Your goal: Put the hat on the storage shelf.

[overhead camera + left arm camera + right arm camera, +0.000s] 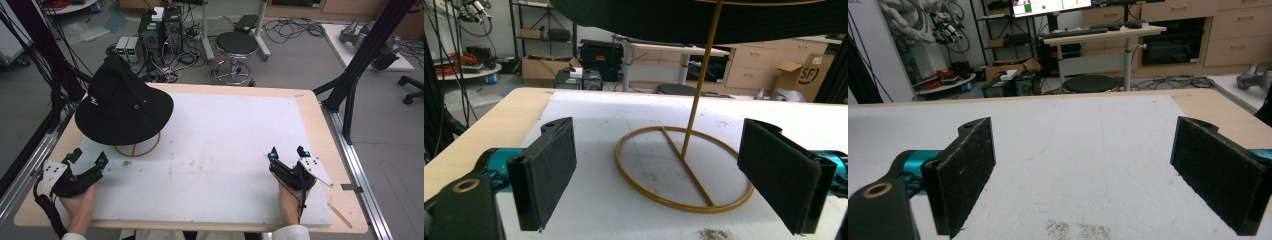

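High view. The left gripper [89, 158] rests at the near-left corner of the white foam mat [225, 150], jaws spread and holding nothing. The black hat [122, 102] sits on a gold wire stand [137, 147] just ahead of this gripper and slightly toward the table centre; gripper and stand are near but apart. The right gripper [287, 152] rests well apart from the hat, at the near-right of the mat, jaws likewise spread and empty.

Left gripper view. Both pads [546, 172] stand wide open. The stand's ring base [684, 170] lies directly ahead between the jaws, its upright rod rising to the hat brim [684, 20], which hangs above and ahead of the gripper.

Right gripper view. The pads [963, 170] are spread; ahead of them lies bare mat.

Judgement. The step in hand appears to be the approach to the hat; no contact is made yet. The next move likely calls for raising the left gripper to brim height, advancing until one jaw passes over and one under the brim, then closing. The soft brim may fold, and the light stand may tip if pulled sideways; lift vertically.
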Motion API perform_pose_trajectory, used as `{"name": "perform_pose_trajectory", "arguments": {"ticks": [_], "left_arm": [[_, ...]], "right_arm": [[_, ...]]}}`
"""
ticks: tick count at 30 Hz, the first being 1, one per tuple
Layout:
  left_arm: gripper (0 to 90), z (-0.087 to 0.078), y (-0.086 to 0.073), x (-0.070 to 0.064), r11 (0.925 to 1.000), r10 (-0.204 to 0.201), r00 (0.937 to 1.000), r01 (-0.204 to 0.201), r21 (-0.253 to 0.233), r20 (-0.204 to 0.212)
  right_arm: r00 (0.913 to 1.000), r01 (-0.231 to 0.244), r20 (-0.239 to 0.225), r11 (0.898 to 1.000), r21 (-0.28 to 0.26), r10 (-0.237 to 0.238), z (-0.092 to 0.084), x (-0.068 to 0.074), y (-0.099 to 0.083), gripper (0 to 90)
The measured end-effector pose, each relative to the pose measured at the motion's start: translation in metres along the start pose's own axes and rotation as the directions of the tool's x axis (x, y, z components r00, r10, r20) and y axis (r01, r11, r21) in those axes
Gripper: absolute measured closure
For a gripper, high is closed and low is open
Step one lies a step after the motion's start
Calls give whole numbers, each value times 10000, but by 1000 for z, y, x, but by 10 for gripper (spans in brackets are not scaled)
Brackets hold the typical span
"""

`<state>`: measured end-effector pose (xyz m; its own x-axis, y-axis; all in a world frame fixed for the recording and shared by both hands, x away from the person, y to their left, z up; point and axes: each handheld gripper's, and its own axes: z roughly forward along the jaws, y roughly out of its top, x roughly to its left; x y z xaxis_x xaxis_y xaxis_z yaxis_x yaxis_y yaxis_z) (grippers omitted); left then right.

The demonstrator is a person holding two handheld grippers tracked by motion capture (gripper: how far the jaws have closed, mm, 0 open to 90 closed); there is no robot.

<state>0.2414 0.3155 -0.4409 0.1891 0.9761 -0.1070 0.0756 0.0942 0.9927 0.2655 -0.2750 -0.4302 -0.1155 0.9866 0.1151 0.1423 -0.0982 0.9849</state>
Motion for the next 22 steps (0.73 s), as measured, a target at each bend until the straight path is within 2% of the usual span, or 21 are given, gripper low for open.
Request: {"name": "perform_pose_trajectory", "arguments": {"ticks": [5,13,22], "left_arm": [[160,2,0,-1,10000,23,10000,-23,34,81],[160,2,0,0,10000,-61,10000,61,-10,72],[159,2,0,0,10000,-59,10000,58,16,68]], "right_arm": [[9999,119,16,9998,-186,-119,-4,1,1,101],[9998,174,54,9997,-197,-173,-5,0,1,101],[9997,195,-120,9998,-81,-196,-4,1,0,101]]}}
